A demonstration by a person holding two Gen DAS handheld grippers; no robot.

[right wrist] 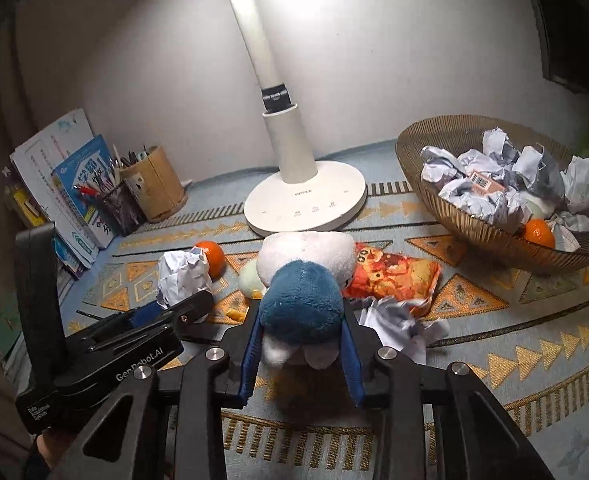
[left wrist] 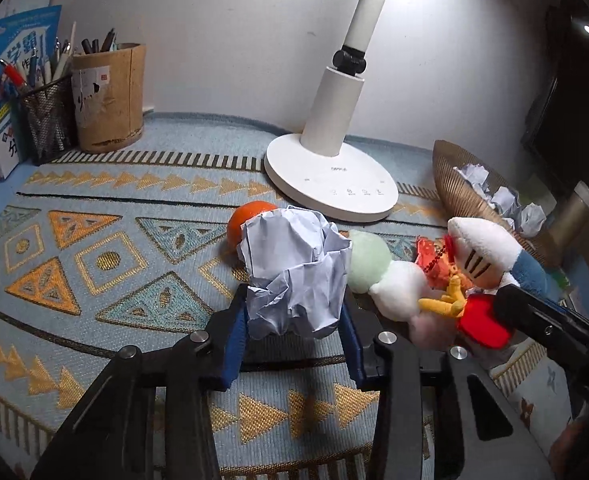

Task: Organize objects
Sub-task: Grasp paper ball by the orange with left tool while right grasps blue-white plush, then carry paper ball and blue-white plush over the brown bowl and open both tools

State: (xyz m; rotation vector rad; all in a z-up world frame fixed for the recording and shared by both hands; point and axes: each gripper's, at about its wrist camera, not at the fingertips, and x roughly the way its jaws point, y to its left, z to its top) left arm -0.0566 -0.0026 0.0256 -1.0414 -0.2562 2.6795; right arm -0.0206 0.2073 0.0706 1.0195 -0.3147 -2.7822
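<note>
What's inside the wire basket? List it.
The wire basket holds many crumpled paper balls, an orange near its front rim, and a pinkish barcoded packet on top. A pale round item peeks through; whatever lies beneath the paper is covered.

paper ball [left wrist: 294,272]: white paper, all crinkly
plush toy [right wrist: 302,304]: soft fuzzy cloth
lamp base [left wrist: 330,178]: smooth white plastic, a bit shiny
basket [right wrist: 454,220]: thin gold wire
bench cover [left wrist: 106,256]: rough woven cloth
orange [right wrist: 212,254]: shiny skin
</note>
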